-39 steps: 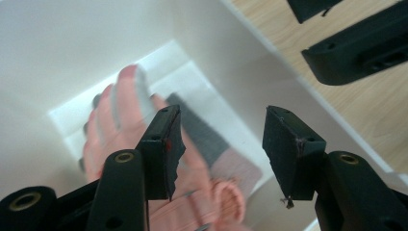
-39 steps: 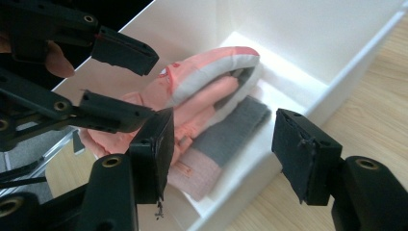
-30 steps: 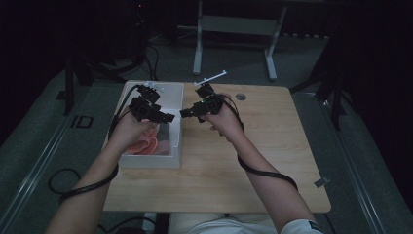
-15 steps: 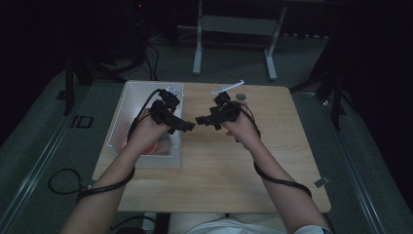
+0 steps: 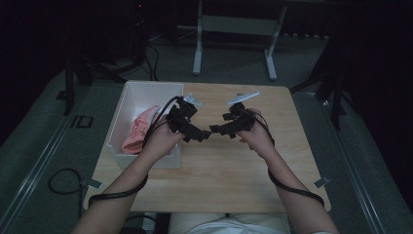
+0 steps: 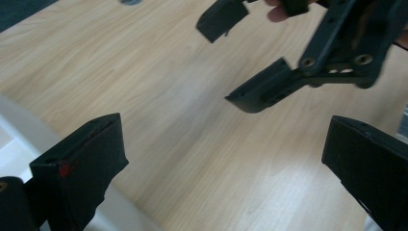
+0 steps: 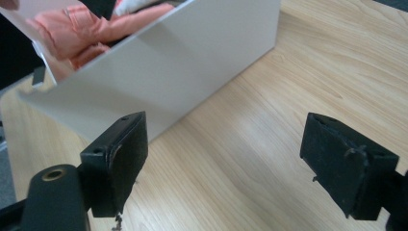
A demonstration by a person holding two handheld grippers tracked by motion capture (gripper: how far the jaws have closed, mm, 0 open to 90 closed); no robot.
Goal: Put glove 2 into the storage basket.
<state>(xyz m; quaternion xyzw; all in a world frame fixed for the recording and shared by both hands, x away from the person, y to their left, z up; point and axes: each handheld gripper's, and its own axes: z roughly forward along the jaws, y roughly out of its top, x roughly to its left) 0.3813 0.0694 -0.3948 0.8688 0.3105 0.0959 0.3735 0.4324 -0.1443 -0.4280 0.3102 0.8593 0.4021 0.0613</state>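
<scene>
Both forearms come in from the near edge of the wooden tabletop (image 5: 234,165) and angle inward, so the two grippers face each other tip to tip over its middle, close together but apart. The left gripper (image 5: 202,135) is held just off the right wall of the white bin (image 5: 146,87), its jaws pointing right and slightly down; in the left gripper view they stand wide apart with nothing but bare wood between them. The right gripper (image 5: 217,129) points left toward it, wrist cocked, its cable trailing back along the forearm. Its jaws have just been opening and stand wide, with nothing between them; in the right gripper view only wood grain lies there.

The pink cloth (image 5: 139,131) lies bunched inside the bin, behind and to the left of the left gripper, touched by neither one. From the right gripper, the bin's white side wall (image 7: 159,67) rises just ahead and to the left, with the cloth (image 7: 86,29) showing over its rim. In the left gripper view, the right gripper (image 6: 240,60) hangs ahead above the wood.
</scene>
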